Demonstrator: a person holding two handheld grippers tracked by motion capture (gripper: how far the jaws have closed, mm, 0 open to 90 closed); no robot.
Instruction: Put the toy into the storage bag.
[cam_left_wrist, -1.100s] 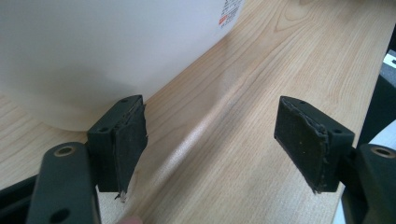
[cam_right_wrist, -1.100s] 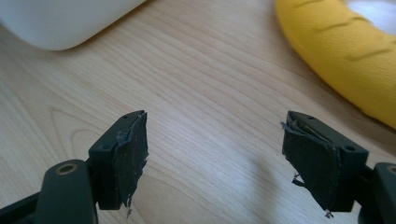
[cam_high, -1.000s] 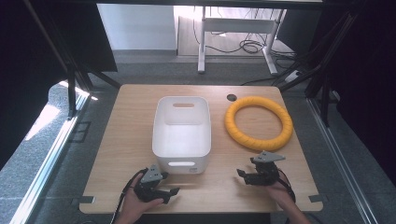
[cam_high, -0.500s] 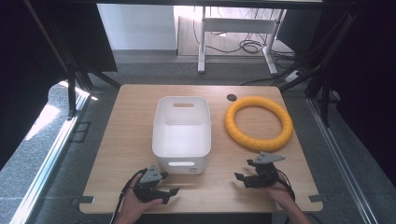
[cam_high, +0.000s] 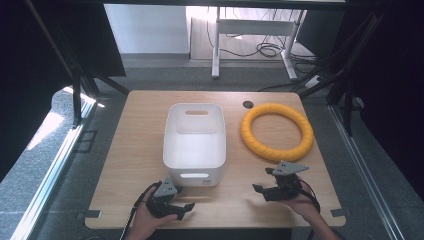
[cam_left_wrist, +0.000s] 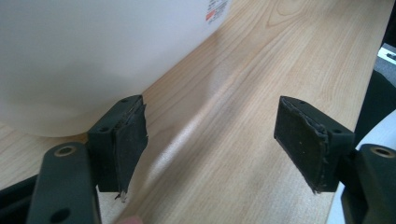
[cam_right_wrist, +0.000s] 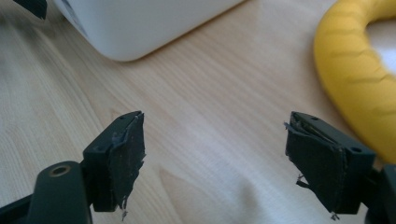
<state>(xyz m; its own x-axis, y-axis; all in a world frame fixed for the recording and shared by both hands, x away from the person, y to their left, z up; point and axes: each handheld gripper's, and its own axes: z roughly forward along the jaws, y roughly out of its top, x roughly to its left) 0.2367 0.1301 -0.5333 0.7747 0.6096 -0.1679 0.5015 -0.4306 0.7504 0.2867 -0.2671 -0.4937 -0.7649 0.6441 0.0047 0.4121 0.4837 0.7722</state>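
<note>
Two tools hover low at the frame's bottom, left tool (cam_high: 186, 206) and right tool (cam_high: 262, 180) both gaping wide, empty. Yellow ring (cam_high: 277, 131) lies right of centre beside the white bin (cam_high: 194, 136); the right tool's jaws have just been closing slightly, nothing between them. Next, I reckon, reach up for the ring.

Yellow ring (cam_high: 277, 131) — white bin (cam_high: 194, 141) — pale wood-grain table (cam_high: 135, 145).

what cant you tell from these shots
- Label on the white bin, left gripper view: cut off by the top edge, print too small to read.
- Yellow ring, right gripper view: cut off by the right and top edges.
- Bin floor near its front wall, high view: hidden by that wall.
</note>
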